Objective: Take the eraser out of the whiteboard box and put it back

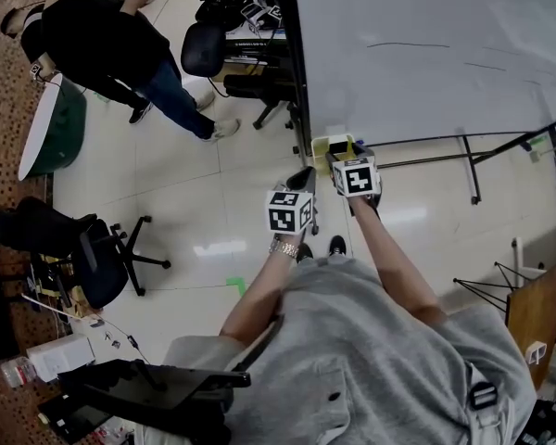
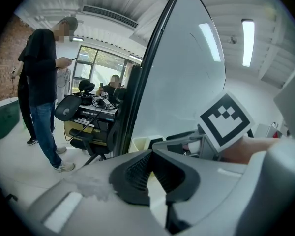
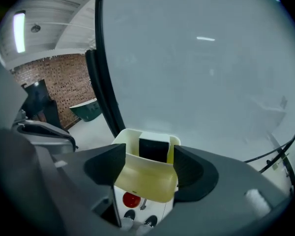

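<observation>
In whiteboard box (image 3: 146, 182): eraser (image 3: 154, 150), just ahead of right gripper (image 3: 149, 161), jaws parted.

The room is bright and evenly lit from above. A ceiling strip light (image 2: 247, 42) glows at the upper right of the left gripper view, and a second strip light (image 3: 19, 31) at the upper left of the right gripper view. Each leaves a pale streak of glare on the whiteboard (image 2: 187, 97), and the glossy floor (image 1: 219, 247) in the head view carries white hot spots. Shadows are soft and faint. Both gripper views are round fisheye pictures with black corners, and they bow the whiteboard's black frame (image 2: 132, 102). The left gripper (image 2: 150, 156) and right gripper (image 3: 148, 166), close to the lens, look soft and slightly out of focus.
</observation>
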Available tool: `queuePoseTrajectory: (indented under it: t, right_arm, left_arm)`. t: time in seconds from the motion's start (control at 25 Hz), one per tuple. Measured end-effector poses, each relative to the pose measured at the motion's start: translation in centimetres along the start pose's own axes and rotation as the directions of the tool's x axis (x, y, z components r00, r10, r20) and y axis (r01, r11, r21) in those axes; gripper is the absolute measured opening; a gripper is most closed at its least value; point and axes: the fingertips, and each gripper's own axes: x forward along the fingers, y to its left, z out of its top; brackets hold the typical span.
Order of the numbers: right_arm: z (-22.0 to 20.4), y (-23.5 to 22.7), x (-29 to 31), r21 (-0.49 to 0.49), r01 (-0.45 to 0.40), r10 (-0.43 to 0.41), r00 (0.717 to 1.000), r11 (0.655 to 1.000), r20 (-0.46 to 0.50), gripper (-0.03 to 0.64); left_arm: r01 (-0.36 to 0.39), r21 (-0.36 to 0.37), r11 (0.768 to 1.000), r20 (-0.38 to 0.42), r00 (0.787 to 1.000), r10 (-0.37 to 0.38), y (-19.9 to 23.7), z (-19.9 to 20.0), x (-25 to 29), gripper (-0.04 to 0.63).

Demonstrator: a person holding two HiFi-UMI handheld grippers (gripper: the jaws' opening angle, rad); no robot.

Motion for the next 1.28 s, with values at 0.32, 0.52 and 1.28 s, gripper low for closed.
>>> queuePoseTrajectory:
  t: [0.32, 0.52, 1.28]
  right_arm:
    - [0.8, -0.4, 2.2, 0.034, 0.056, -0.053, 0.996, 0.998, -0.076, 0.328]
    - [0.4, -1.1, 2.4, -0.009, 0.181, -0.180, 0.969, 0.983, -0.170, 0.328]
    - [6.2, 1.1, -8.7, -0.010, 0.068, -0.066, 0.992, 0.998, 0.109, 0.245]
  left_arm:
    - [0.009, 0.000, 1.000, 0.000, 1.000, -0.009, 1.4, 0.5, 0.4, 0.005]
    - [0.013, -0.005, 1.000, -0.002, 1.000, -0.013, 1.9, 0.5, 0.3, 0.005]
    - [0.059, 0.002, 0.998, -0.003, 0.998, -0.059, 0.2, 0.4, 1.1, 0.005]
